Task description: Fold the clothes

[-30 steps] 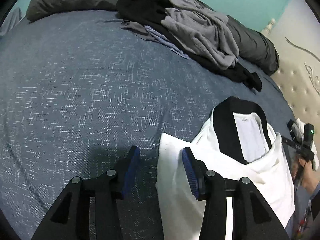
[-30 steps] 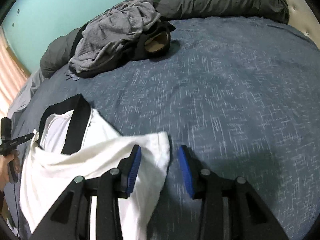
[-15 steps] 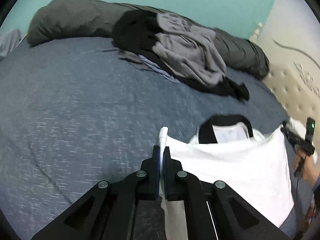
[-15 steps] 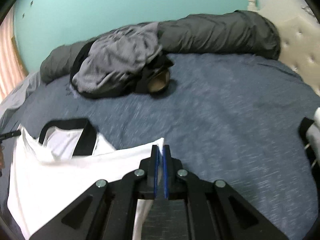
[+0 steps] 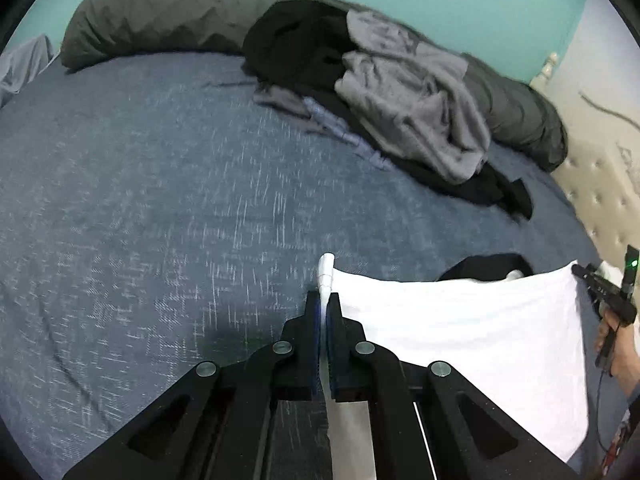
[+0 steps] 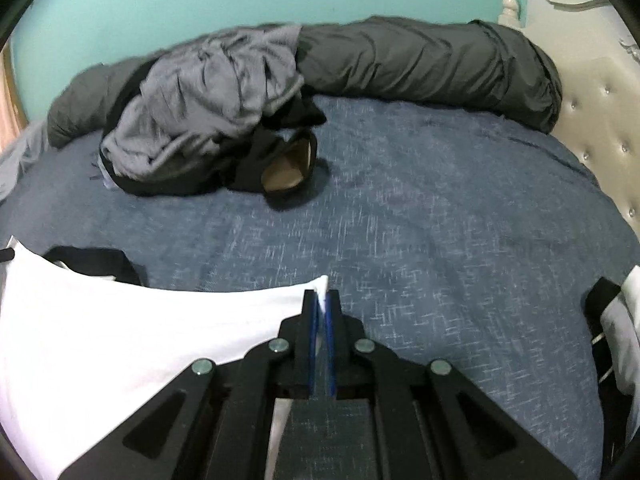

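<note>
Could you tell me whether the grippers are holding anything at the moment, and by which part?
Both hold the white shirt: left gripper and right gripper each pinch a corner of its edge.

No readable text, labels or numbers anywhere.

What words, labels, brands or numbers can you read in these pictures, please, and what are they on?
None: no readable text on the shirt, the clothes pile, the bedspread or either hand-held gripper.
</note>
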`<state>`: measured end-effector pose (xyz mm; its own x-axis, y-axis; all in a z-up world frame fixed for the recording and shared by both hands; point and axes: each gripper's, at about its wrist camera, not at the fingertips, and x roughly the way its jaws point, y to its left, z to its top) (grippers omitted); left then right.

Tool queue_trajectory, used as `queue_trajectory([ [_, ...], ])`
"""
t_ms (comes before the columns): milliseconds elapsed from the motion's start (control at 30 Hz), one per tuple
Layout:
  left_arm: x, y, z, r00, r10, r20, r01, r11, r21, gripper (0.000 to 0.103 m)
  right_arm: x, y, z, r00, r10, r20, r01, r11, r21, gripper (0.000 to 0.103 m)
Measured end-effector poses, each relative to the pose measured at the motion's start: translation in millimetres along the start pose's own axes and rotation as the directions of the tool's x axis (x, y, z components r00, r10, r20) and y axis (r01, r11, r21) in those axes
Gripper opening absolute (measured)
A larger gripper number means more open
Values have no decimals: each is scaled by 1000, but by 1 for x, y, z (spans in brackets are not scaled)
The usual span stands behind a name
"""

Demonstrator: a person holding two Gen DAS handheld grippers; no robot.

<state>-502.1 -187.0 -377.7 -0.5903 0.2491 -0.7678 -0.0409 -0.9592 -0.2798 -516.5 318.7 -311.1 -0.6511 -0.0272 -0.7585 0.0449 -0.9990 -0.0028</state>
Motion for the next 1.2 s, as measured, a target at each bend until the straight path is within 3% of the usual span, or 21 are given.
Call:
queue_trajectory([
  [67,10,0,-5,999,27,-36,-27,1000,1,10,15,-2,-4,998,29,-59,-27,999,39,4],
  [133,10,1,-11,997,52,-58,-51,999,9,32,23,2,-12,996,8,-94,-5,1000,29,6],
  [200,2,6,-18,997,41,-60,-41,999,-1,41,21,6,-19,995,-14,-99,14,1000,1,15],
  [233,-2,8,-21,998,36,-61,-36,999,-5,41,19,5,-22,994,-20,-107,19,1000,-4,22],
  [333,-25,16,-39,997,1,-74,-3,999,-34,42,-3,0,-33,995,10,-103,-7,1000,26,28],
  [467,-60,18,-77,992,-61,-110,56,997,-44,46,-48,-10,-61,985,138,-103,-128,987,97,37],
  [667,-95,17,-144,978,-117,-175,103,991,-84,48,-110,-20,-127,923,357,-142,-323,922,213,38],
  [767,-111,15,-175,969,-143,-202,125,987,-99,48,-130,-16,-161,865,468,-178,-420,872,251,38],
  [933,-126,6,-208,960,-154,-234,138,987,-84,48,-154,4,-199,865,415,-282,-382,909,168,38],
  [1100,-132,-3,-230,955,-126,-269,116,992,-51,48,-156,7,-218,861,406,-306,-343,908,241,38],
  [1200,-133,-6,-237,952,-132,-275,123,991,-50,48,-155,15,-223,859,394,-326,-339,916,213,38],
])
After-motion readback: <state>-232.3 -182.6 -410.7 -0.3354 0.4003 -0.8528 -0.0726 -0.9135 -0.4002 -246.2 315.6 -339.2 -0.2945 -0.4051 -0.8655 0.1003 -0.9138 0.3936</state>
